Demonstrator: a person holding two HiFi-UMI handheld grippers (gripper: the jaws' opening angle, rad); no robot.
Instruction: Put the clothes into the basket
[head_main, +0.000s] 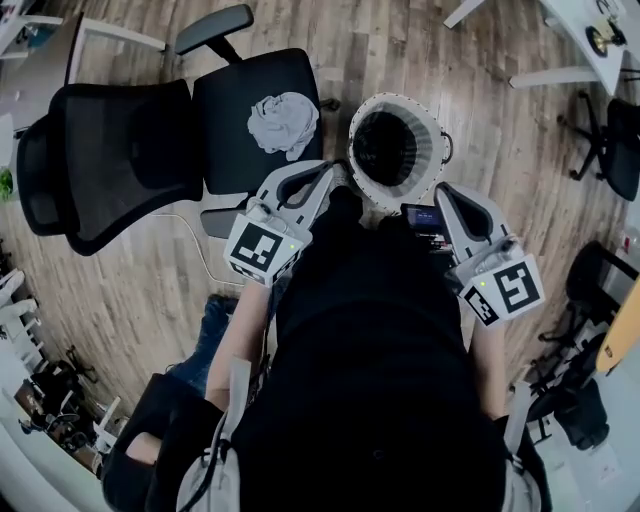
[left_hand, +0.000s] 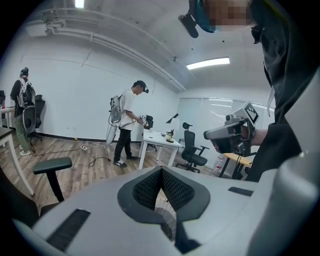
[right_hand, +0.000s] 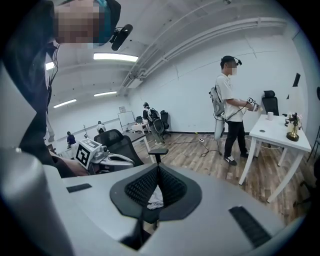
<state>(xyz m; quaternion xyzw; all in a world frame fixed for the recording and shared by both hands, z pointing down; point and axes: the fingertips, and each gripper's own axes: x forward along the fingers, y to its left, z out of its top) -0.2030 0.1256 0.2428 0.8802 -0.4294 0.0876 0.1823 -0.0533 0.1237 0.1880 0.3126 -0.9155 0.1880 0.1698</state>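
A crumpled white-grey garment (head_main: 283, 122) lies on the seat of a black office chair (head_main: 105, 155). Just right of the chair a round white mesh basket (head_main: 432, 155) stands on the wood floor, its inside dark. My left gripper (head_main: 334, 172) is shut and empty, its tip between the chair seat and the basket. My right gripper (head_main: 446, 190) is also shut and empty, by the basket's near right rim. In the left gripper view the left gripper (left_hand: 161, 170) has its pads meeting. Below the closed tip of the right gripper (right_hand: 157, 167), the garment (right_hand: 155, 200) shows.
White desks (head_main: 590, 40) and more black chairs (head_main: 615, 145) stand at the right. A cable (head_main: 200, 262) runs over the floor under the chair. Other people (right_hand: 231, 107) stand further off in the room, beside a white desk (right_hand: 277, 132).
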